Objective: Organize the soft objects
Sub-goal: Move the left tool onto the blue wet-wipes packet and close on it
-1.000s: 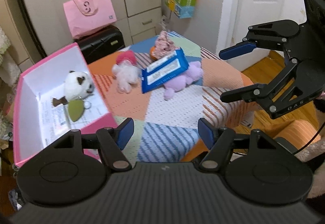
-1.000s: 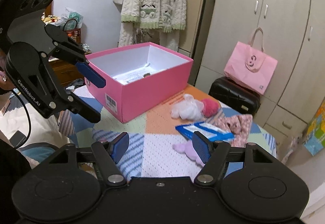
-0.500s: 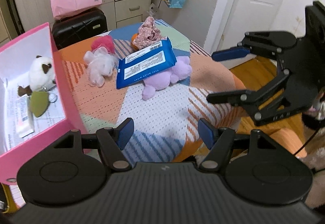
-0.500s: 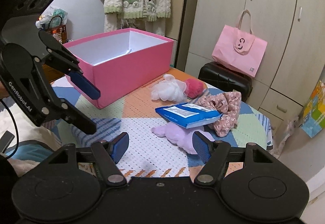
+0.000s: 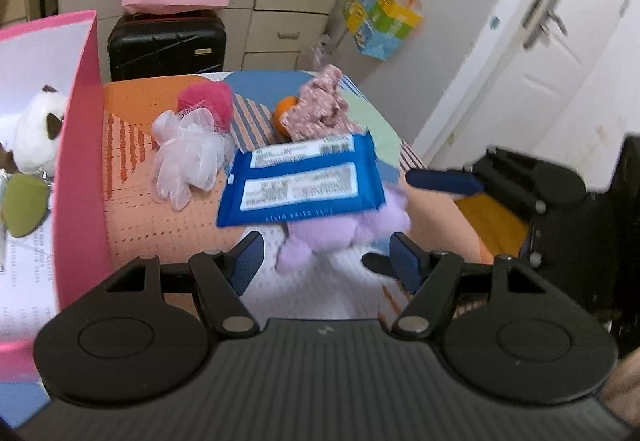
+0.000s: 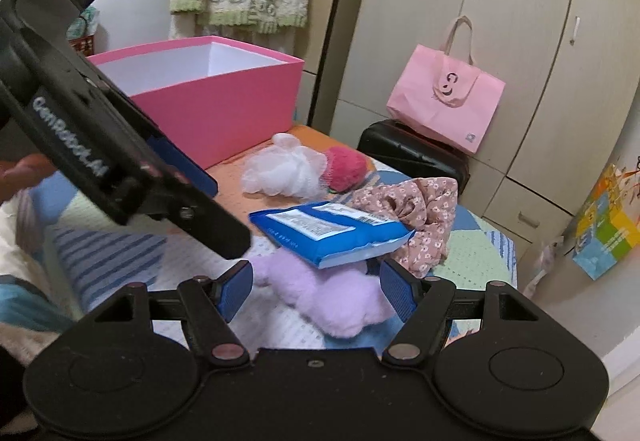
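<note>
Patchwork cloth in orange, blue, green and white covers the table point(image 5: 132, 209), with beige wardrobe doors behind it. At the left stands the pink box point(image 5: 82, 177), open at the top; inside it a white plush toy point(image 5: 34, 137) lies above a green pad point(image 5: 24, 203) on printed paper. Right of the box wall a white mesh puff point(image 5: 188, 157) touches a pink puff point(image 5: 208, 101) behind it. Next comes the blue wipes pack point(image 5: 300, 181), flat, its long axis running left to right across the left wrist view, label side up. It rests on the purple plush toy point(image 5: 332, 233), which sticks out below and to the right of the pack. Behind the pack sits a floral scrunchie point(image 5: 320, 109) against something orange point(image 5: 284, 111).

Left gripper point(image 5: 326, 265) hangs with its fingers wide apart and nothing between them; the purple toy lies just ahead, centred in the gap. Right gripper point(image 6: 316, 291) is likewise spread wide and empty, the toy point(image 6: 332, 301) lying between its fingertips and the pack's point(image 6: 328, 233) near corner just above and beyond them. In that view the pack's long axis slants from upper left to lower right. On a black suitcase point(image 6: 412, 157) rests a pink tote bag point(image 6: 444, 101)
</note>
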### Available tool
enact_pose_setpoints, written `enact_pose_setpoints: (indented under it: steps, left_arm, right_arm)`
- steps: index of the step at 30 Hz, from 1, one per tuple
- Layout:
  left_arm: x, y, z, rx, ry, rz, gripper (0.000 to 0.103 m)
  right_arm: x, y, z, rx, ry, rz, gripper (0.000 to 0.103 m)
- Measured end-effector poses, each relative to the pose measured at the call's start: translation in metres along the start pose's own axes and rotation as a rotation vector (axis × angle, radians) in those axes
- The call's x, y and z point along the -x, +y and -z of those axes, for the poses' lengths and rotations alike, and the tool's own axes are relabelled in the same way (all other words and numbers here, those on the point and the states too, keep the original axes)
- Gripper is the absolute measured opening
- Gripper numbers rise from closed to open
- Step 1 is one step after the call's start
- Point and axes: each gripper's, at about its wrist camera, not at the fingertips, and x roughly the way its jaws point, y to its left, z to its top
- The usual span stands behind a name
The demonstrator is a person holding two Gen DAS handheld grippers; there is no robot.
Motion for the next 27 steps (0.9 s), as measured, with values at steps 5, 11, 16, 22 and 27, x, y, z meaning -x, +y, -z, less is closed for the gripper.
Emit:
enact_pose_setpoints:
  steps: [5,11,16,22,27]
  left_arm:
    - [-0.019,0.004,-0.007,0.024,-0.071,-0.063,0.068]
    - [-0.045,0.011,-0.017,0.071,-0.074,-0.072,0.068]
    - [-0.057,0.016,-0.022,0.078,-0.087,-0.109,0.069]
    - [-0.062,0.028,-0.026,0.11,-0.067,-0.125,0.069]
    - [-0.067,0.034,-0.025,0.158,-0.058,-0.105,0.075]
  right_arm:
    - [-0.016,0.0,-0.002,0.0,-0.028,0.044,0.076]
    - [-0.03,0.005,-0.003,0.024,-0.05,0.083,0.079]
    - [-0.034,0.004,-0.003,0.022,-0.06,0.087,0.082]
    - [-0.037,-0.007,0.002,-0.029,-0.048,0.085,0.084]
    - [-0.038,-0.019,0.006,-0.103,-0.041,0.003,0.084]
